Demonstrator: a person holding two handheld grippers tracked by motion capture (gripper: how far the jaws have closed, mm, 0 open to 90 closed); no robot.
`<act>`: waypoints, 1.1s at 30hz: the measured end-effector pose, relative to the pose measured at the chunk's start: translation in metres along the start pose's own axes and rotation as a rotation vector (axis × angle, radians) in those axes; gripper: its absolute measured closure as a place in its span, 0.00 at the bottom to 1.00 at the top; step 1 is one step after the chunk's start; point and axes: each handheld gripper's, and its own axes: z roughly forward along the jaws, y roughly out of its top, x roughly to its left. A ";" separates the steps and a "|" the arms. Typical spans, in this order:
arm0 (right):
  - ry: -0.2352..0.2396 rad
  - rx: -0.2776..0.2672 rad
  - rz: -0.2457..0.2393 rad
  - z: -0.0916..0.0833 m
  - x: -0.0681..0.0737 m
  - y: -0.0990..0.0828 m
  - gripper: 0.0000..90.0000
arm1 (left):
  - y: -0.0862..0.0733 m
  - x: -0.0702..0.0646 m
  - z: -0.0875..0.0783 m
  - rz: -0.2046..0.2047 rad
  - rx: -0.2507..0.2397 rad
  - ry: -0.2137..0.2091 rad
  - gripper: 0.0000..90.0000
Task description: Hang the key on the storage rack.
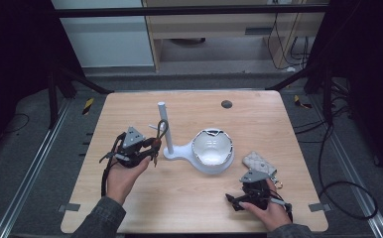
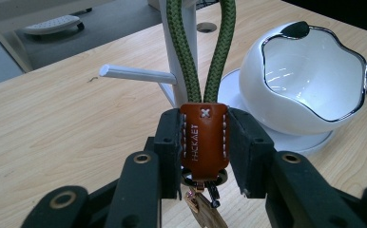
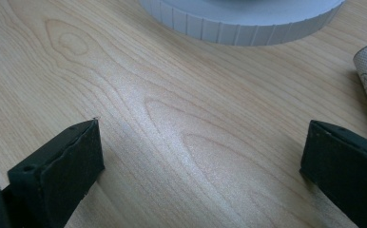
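Left of the white stand [image 1: 165,130], the left gripper [image 2: 204,154] pinches the brown leather tab [image 2: 203,140] of a keychain, its green cord loop [image 2: 200,47] rising against the stand's post beside a side peg [image 2: 136,74]. Right of the stand's white bowl [image 1: 212,148], the right gripper [image 3: 200,161] rests on the table [image 3: 172,104], jaws spread, just beside a patterned pouch [image 1: 260,162].

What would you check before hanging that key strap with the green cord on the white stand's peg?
1. Left gripper clamped on the brown leather tab: ok.
2. Green cord loop open, untwisted: ok.
3. Loop over the peg: not ok, still beside it.
4. Keys hang free below: cannot tell.
5. Right gripper open, resting away from the stand: ok.
6. White bowl out of the loop's way: ok.
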 end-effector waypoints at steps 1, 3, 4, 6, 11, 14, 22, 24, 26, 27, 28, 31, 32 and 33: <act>0.000 0.000 0.000 0.000 0.000 0.000 0.00 | 0.000 0.000 0.000 0.002 0.001 0.000 0.73; 0.000 0.000 0.000 0.000 0.000 0.000 0.00 | 0.000 0.000 0.001 -0.001 0.001 0.000 0.73; 0.000 0.000 0.000 0.000 0.000 0.000 0.00 | 0.000 0.000 0.002 -0.002 0.001 0.000 0.73; 0.000 0.000 0.000 0.000 0.000 0.000 0.00 | 0.000 -0.001 0.003 -0.006 0.002 -0.002 0.73; 0.000 0.000 0.000 0.000 0.000 0.000 0.00 | 0.000 -0.002 0.004 -0.003 0.004 -0.001 0.73; 0.000 0.000 0.000 0.000 0.000 0.000 0.00 | -0.002 -0.003 0.005 0.005 0.010 0.016 0.64; 0.000 0.000 0.000 0.000 0.000 0.000 0.00 | -0.013 -0.004 0.005 0.004 0.034 0.039 0.38; 0.000 0.000 0.000 0.000 0.000 0.000 0.00 | -0.017 -0.003 0.006 0.000 0.046 0.031 0.32; 0.000 0.000 0.001 0.000 0.000 0.000 0.00 | -0.022 -0.002 0.007 0.000 0.064 0.032 0.27; 0.000 0.000 0.000 0.000 0.000 0.000 0.00 | -0.026 -0.002 0.007 -0.002 0.068 0.035 0.24; 0.000 0.000 0.001 0.000 0.000 0.000 0.00 | -0.030 -0.001 0.008 -0.007 0.078 0.037 0.21; 0.000 0.000 0.001 0.000 0.000 0.000 0.00 | -0.042 0.001 0.010 -0.027 0.080 0.039 0.16; 0.000 0.000 0.001 0.000 0.000 0.000 0.00 | -0.047 0.002 0.012 -0.026 0.087 0.039 0.15; 0.000 0.000 0.000 0.000 0.000 0.000 0.00 | -0.052 0.003 0.014 -0.026 0.094 0.034 0.14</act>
